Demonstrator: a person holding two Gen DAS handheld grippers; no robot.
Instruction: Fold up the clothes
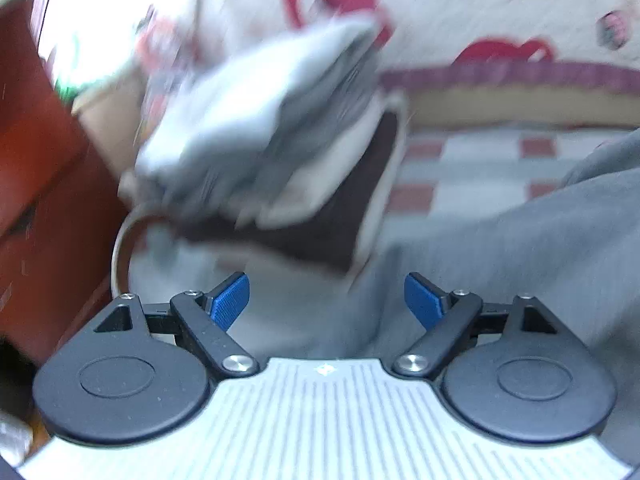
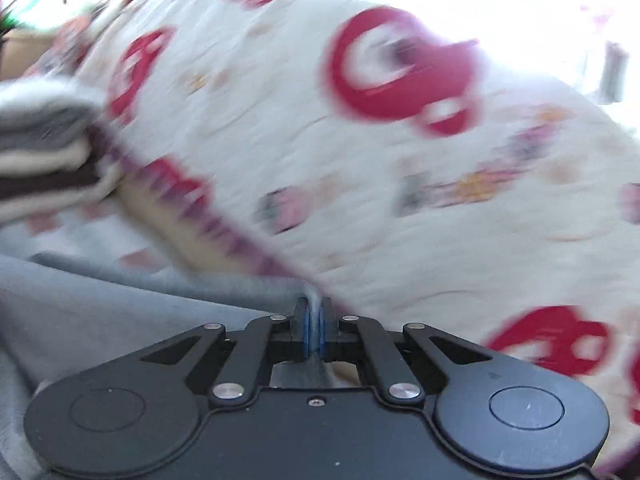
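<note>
Grey fabric, a soft garment [image 2: 100,304], is lying spread across the lower part of both views, and the right gripper [image 2: 315,326] is pinching a thin fold of its edge, the blue pads pressed tight together with the cloth caught between them. In the right wrist view the garment is stretching away to the left of the closed jaws, over a surface with pale and reddish squares [image 2: 132,258]. Behind it a white quilt printed with large red shapes [image 2: 360,140] is filling most of the picture, its purplish patterned border [image 2: 224,224] running slantwise down toward the gripper; the whole view is smeared with blur. At the far left edge a stack of folded clothes [image 2: 48,160] is sitting in grey, cream and dark brown layers. In the left wrist view the left gripper [image 1: 326,300] is hanging with its blue pads [image 1: 230,304] spread wide apart and nothing between them; the grey garment [image 1: 500,260] is lying beneath and to the right of it. Ahead of those open jaws the same stack of folded clothes [image 1: 260,140] is showing, badly blurred, with a grey piece on top and cream and dark brown pieces under it. A reddish-brown wooden surface [image 1: 48,200] is standing along the left side, and the checked cloth [image 1: 480,168] and the quilt [image 1: 480,8] are lying beyond the stack.
</note>
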